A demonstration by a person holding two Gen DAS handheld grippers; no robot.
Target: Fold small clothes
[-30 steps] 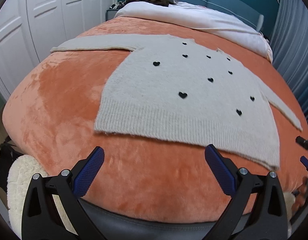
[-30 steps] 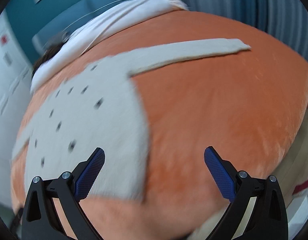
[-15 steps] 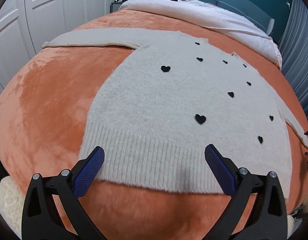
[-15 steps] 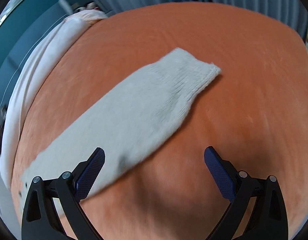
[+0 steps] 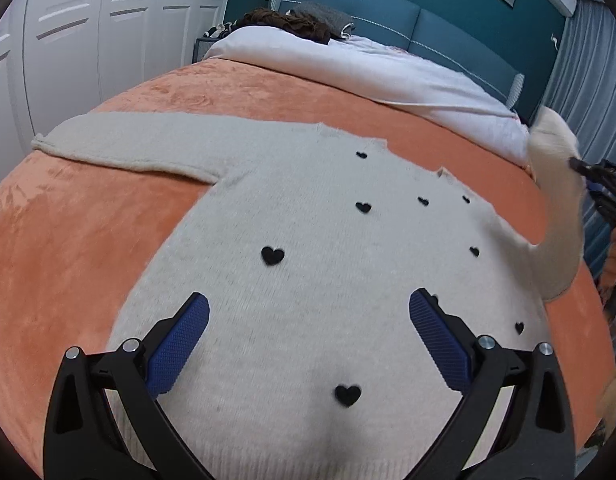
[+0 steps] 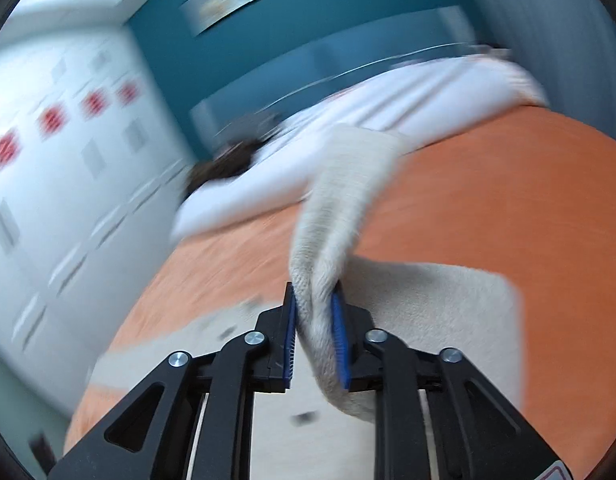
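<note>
Right gripper (image 6: pixel 314 336) closing on lifted sweater sleeve (image 6: pixel 344 200); left gripper (image 5: pixel 308 344) apart over hem.

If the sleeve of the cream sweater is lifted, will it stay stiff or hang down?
Probably floppy: the sleeve bends and droops where the right hand-held gripper is closing on it. Likely light, since a small pinch lifts it. It may drag the sweater a little on the plush orange blanket.

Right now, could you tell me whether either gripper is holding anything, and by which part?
The right gripper, jaws closing, grips the sweater by its sleeve, lifted off the blanket. The left gripper is open, holding nothing.
</note>
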